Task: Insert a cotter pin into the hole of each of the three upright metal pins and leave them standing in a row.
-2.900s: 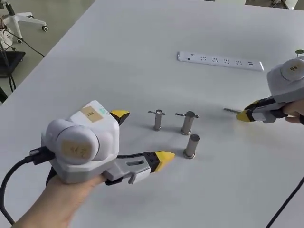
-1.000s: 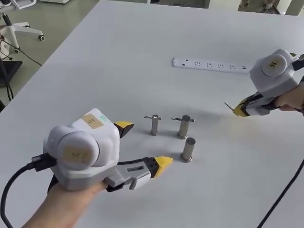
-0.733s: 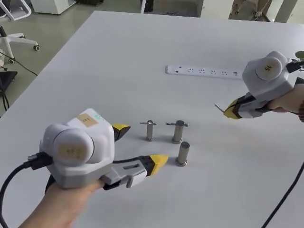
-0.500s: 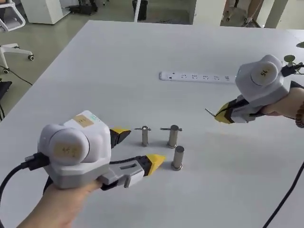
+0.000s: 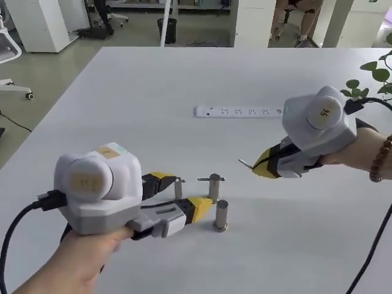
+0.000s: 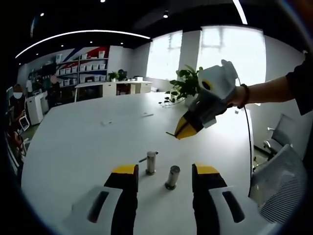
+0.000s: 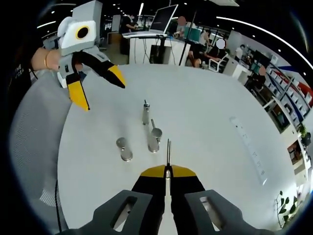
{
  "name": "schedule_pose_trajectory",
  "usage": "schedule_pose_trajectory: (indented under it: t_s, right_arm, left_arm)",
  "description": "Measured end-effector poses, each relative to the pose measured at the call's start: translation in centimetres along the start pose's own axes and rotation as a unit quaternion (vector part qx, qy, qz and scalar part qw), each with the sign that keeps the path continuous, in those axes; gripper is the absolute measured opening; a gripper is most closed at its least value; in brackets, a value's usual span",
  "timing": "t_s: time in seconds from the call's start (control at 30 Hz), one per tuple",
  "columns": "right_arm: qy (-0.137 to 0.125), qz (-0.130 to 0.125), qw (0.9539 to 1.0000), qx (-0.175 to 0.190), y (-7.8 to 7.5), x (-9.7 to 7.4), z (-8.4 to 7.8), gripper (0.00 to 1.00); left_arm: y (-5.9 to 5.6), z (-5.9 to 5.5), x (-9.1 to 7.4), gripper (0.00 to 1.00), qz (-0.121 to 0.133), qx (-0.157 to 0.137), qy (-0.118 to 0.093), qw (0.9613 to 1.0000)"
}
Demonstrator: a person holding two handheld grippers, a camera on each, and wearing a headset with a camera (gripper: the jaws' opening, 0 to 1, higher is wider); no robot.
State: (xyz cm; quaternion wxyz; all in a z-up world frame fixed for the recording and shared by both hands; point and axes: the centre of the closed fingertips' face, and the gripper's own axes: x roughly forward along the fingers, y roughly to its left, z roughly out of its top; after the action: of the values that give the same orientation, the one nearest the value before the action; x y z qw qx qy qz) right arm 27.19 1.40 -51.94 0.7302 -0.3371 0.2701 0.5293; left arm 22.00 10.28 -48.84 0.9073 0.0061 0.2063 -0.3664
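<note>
Three upright metal pins stand on the white table. Two of them, a left pin and a middle pin, carry cotter pins. The nearer third pin has none through it. My left gripper is open, with nothing held, just left of the group. In the left gripper view two pins stand beyond its jaws. My right gripper hangs above the table to the pins' right, shut on a thin cotter pin that points toward them.
A white power strip lies farther back on the table. A green plant is at the far right edge. Office chairs and furniture stand beyond the table, and a black cable trails from the left gripper.
The right gripper has risen off the table with the cotter pin and come left toward the pins. The left gripper has drawn nearer to them. The head camera has tilted up.
</note>
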Motion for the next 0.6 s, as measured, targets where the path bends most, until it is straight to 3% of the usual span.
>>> schedule_pose_trajectory:
  t_s: [0.33, 0.4, 0.6]
  right_arm:
    - [-0.021, 0.022, 0.998, -0.055, 1.9, 0.0, 2.3, 0.0]
    - [-0.025, 0.025, 0.9973, -0.064, 2.2, -0.1, 2.7, 0.0]
    - [-0.03, 0.033, 0.9939, -0.101, 3.3, -0.3, 3.5, 0.0]
  left_arm:
    - [-0.6, 0.3, 1.1, 0.3, -0.034, -0.036, 0.017, 0.9986]
    - [-0.9, 0.1, 1.3, 0.27, -0.046, -0.06, 0.028, 0.9968]
    - [-1.3, 0.1, 1.7, 0.2, -0.059, -0.077, 0.037, 0.9946]
